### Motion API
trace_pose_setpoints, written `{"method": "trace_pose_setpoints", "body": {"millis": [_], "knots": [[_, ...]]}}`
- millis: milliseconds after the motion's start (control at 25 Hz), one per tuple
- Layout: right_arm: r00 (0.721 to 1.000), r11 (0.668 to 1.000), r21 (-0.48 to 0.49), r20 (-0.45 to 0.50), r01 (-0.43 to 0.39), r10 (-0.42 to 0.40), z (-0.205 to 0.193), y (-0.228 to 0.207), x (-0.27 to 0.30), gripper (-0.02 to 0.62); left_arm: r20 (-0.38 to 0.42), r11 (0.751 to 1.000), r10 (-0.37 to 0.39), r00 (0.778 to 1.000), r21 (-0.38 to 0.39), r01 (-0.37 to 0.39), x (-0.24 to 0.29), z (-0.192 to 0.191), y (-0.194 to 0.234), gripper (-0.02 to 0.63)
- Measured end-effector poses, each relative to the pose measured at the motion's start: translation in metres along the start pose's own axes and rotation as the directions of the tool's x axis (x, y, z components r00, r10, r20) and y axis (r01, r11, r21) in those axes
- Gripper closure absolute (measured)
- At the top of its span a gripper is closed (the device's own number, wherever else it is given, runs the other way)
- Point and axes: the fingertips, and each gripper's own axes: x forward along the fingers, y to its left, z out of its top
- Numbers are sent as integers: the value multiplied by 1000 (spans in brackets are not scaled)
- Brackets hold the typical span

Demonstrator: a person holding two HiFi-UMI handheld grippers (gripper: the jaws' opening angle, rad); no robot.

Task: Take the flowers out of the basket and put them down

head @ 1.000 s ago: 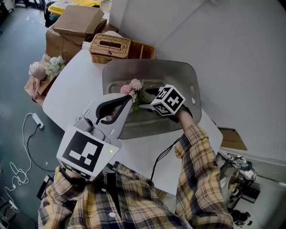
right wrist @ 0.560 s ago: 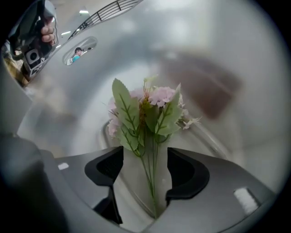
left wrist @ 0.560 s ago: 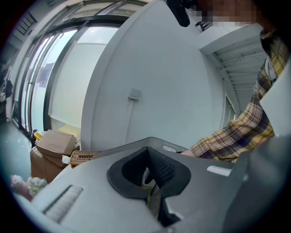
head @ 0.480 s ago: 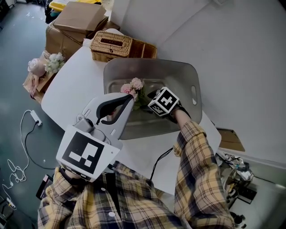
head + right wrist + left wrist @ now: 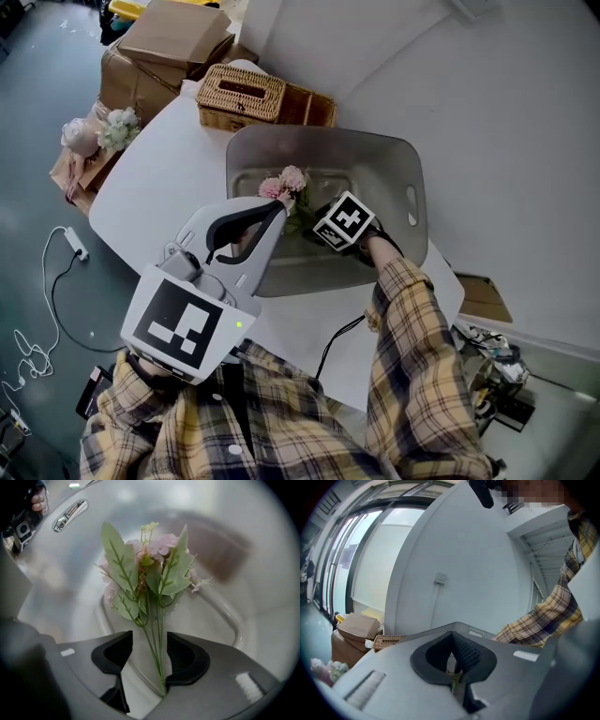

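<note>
A bunch of pink flowers (image 5: 286,182) with green leaves lies inside the grey tub (image 5: 323,133) on the white table. My right gripper (image 5: 309,219) reaches into the tub from the right, its marker cube on top. In the right gripper view its jaws (image 5: 149,640) are closing, with the thin green stems of the flowers (image 5: 151,566) between them. The stems run along the right pad (image 5: 180,656) and a gap remains on the left side. My left gripper (image 5: 270,210) hovers over the tub's near left rim, shut and holding nothing (image 5: 453,644).
A wicker box (image 5: 242,94) stands behind the tub, with cardboard boxes (image 5: 173,36) beyond it. Another bunch of flowers (image 5: 105,133) lies on a box left of the table (image 5: 164,173). A power strip and cables (image 5: 70,251) lie on the floor.
My right gripper has moved left and lower in the tub, up to the flowers' stems. The left gripper has barely moved.
</note>
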Motion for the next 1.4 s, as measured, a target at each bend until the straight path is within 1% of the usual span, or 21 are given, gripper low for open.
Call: {"method": "trace_pose_setpoints", "body": {"millis": [40, 160, 200, 440, 560, 920, 1200, 1400], "knots": [[1000, 1000, 0, 1, 7, -7, 0, -1, 0, 370, 0, 1000, -1, 1000, -1, 1, 0, 0, 0, 594], [999, 999, -4, 6, 33, -33, 2, -6, 0, 463, -3, 1000, -4, 1000, -3, 4, 1, -1, 0, 594], [999, 999, -7, 6, 34, -34, 2, -6, 0, 484, -4, 1000, -5, 1000, -3, 5, 2, -1, 0, 594], [1000, 999, -30, 11, -13, 14, 2, 3, -3, 543, 1, 1000, -1, 1000, -10, 1, 0, 0, 1, 594], [999, 999, -41, 24, -20, 21, 4, 4, -7, 569, 2, 1000, -1, 1000, -8, 1, -1, 1, -1, 594], [997, 998, -45, 62, -34, 37, 7, 9, -12, 575, 12, 1000, 4, 1000, 5, -4, -6, 7, -2, 594], [991, 998, -70, 135, 6, 4, 24, 11, -38, 577, 30, 1000, 8, 1000, 13, -9, -17, 13, -6, 594], [980, 992, -97, 191, 76, -56, 43, 15, -70, 577, 48, 1000, -5, 999, 27, 4, -21, 20, -11, 594]]}}
